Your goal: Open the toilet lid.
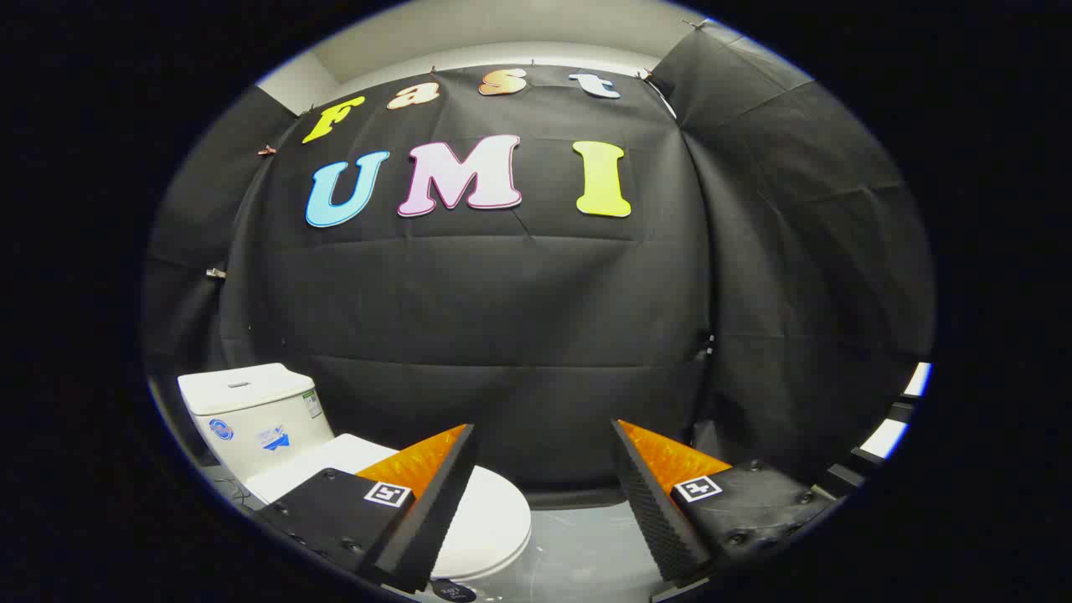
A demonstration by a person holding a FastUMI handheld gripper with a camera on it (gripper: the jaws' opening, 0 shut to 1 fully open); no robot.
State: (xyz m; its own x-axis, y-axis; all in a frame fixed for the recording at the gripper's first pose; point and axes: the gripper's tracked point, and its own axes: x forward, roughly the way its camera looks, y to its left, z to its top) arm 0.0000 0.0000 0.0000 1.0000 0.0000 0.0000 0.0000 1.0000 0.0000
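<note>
Jaws of the gripper (544, 486) stand wide apart and empty. Beyond the left finger (435, 502) sits the toilet (260, 419), its lid (494, 519) down flat. Opening not begun; approach, contact and lift all remain.

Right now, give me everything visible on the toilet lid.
The toilet lid is white, smooth and glossy, plastic by the look, with a rounded front edge. It lies shut and flat on the bowl, ahead of the white tank. The open hand-held gripper is above it; its left finger covers part of it. No contact shows.
</note>
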